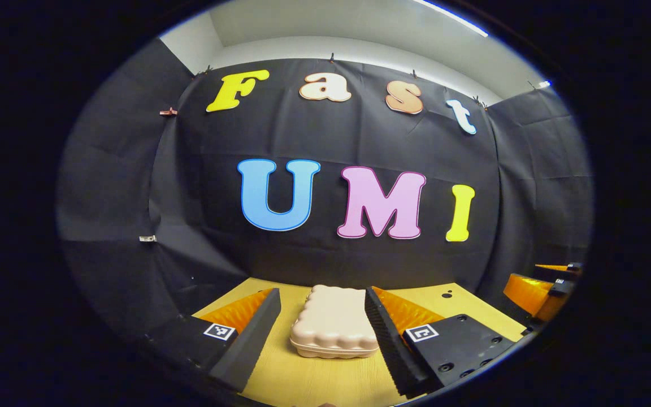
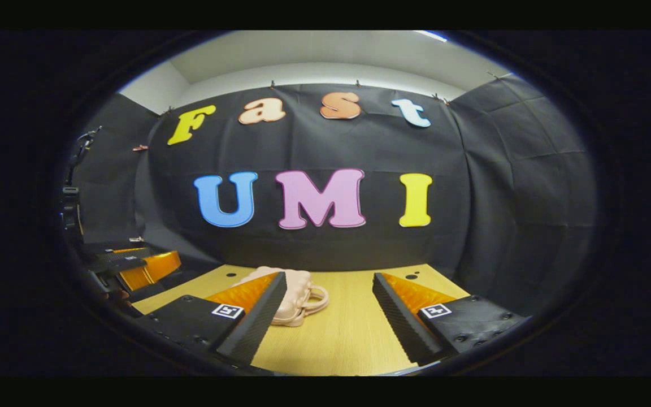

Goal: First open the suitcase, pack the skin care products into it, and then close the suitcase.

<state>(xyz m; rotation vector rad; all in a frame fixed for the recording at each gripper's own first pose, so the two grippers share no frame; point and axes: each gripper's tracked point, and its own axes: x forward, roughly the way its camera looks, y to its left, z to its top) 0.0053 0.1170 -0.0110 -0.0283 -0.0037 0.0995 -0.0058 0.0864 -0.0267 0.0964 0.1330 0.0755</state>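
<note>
A small beige suitcase (image 1: 334,322) with a scalloped edge lies flat and closed on the wooden table (image 1: 314,381). In the left gripper view it sits ahead of my left gripper (image 1: 322,325), in line with the gap between the open fingers, untouched. In the right gripper view the suitcase (image 2: 297,299) lies left of centre, its handle toward the right, partly hidden behind the left finger of my right gripper (image 2: 328,316), which is open with nothing in it. The right gripper (image 1: 546,288) shows at the far right of the left gripper view, and the left gripper (image 2: 127,268) at the far left of the right gripper view.
The table (image 2: 354,333) runs back to the black cloth wall (image 2: 325,249). Small dark holes (image 2: 413,276) mark the tabletop near the back right. A stand with a clamp (image 2: 71,198) rises at the left edge.
</note>
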